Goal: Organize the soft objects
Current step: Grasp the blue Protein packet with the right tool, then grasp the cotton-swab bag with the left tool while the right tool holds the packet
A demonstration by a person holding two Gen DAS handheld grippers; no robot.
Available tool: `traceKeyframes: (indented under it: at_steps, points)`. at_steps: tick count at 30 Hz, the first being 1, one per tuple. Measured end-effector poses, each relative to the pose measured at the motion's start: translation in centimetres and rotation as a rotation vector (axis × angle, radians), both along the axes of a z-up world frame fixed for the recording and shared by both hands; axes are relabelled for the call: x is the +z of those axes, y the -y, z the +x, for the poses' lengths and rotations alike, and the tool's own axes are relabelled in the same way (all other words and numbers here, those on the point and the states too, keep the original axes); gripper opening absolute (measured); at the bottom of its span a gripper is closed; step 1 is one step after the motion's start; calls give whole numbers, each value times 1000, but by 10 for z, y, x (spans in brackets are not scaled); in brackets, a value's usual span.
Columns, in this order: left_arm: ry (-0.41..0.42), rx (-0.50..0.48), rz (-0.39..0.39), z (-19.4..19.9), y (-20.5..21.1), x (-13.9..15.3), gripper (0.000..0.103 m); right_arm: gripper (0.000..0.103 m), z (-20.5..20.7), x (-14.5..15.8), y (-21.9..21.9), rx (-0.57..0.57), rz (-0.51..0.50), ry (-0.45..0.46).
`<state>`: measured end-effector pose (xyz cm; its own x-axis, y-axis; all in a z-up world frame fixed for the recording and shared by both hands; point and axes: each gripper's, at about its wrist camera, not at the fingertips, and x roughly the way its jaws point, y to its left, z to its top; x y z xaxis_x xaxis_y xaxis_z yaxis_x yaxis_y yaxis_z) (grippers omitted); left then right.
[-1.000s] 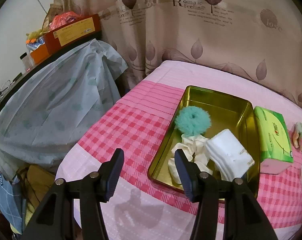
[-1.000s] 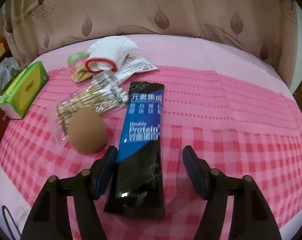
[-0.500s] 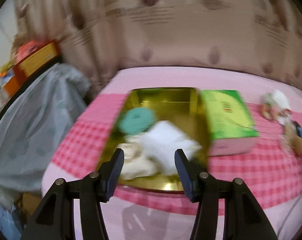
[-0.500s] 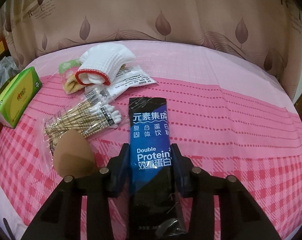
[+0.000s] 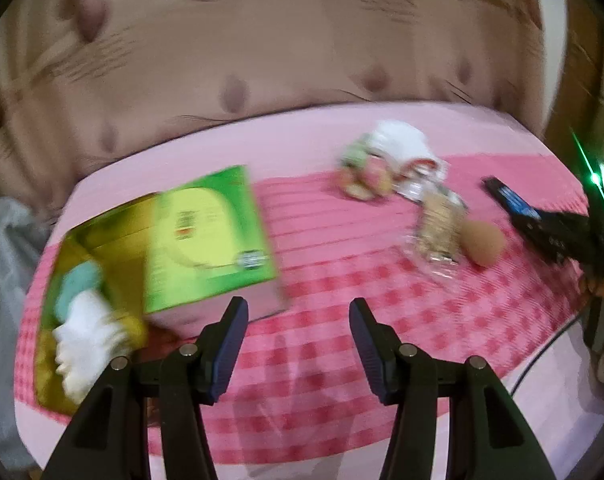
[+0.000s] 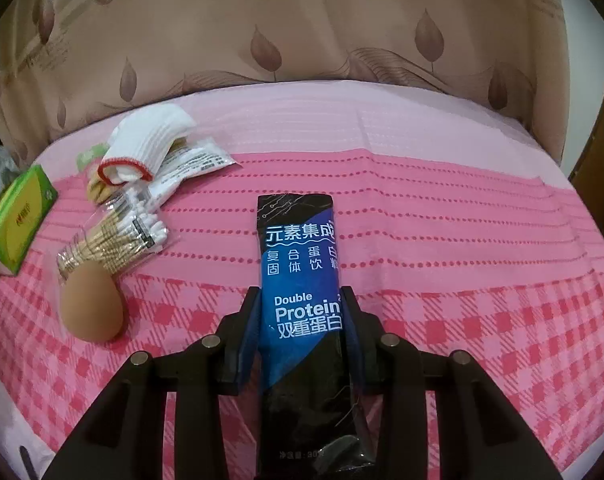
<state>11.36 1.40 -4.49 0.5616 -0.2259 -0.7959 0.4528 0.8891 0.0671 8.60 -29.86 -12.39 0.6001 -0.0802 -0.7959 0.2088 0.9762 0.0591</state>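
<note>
My right gripper (image 6: 302,316) is shut on a black and blue protein sachet (image 6: 300,264) and holds it over the pink checked cloth; it also shows at the right of the left wrist view (image 5: 517,208). My left gripper (image 5: 298,336) is open and empty above the cloth. A gold tray (image 5: 56,364) at the left holds a teal scrunchie (image 5: 76,288) and white cloth (image 5: 86,340). A brown sponge egg (image 6: 92,306), a cotton swab pack (image 6: 114,236) and a white glove (image 6: 150,146) lie left of the sachet.
A green tissue box (image 5: 206,236) stands beside the tray, also in the right wrist view (image 6: 16,224). A leaf-patterned curtain (image 6: 302,24) hangs behind the table. A grey plastic-covered object (image 5: 2,280) stands off the table's left edge.
The left wrist view has swung right, from the tray toward the middle of the table. My right gripper has closed on the sachet and raised it slightly.
</note>
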Motion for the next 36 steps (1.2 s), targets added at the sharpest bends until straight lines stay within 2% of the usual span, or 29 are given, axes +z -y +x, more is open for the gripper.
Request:
traceKeyframes:
  at_steps: [9,13,23,27,36]
  points:
    - [-28,-252,61,-11,86,-21,54,36,0,0,-4,1,6,3]
    - [-61,-322,85,-8,109,-32,54,37,0,0,0,4,10,4]
    - [-121,-370,129,17,139,-52,55,39,-1,0,3,5,35,11]
    - [-119,-389,154,23,149,-56,59,39,-1,-1,5,3,49,16]
    - [-105,-414,185,40,173,-52,59,40,0,-1,9,0,74,23]
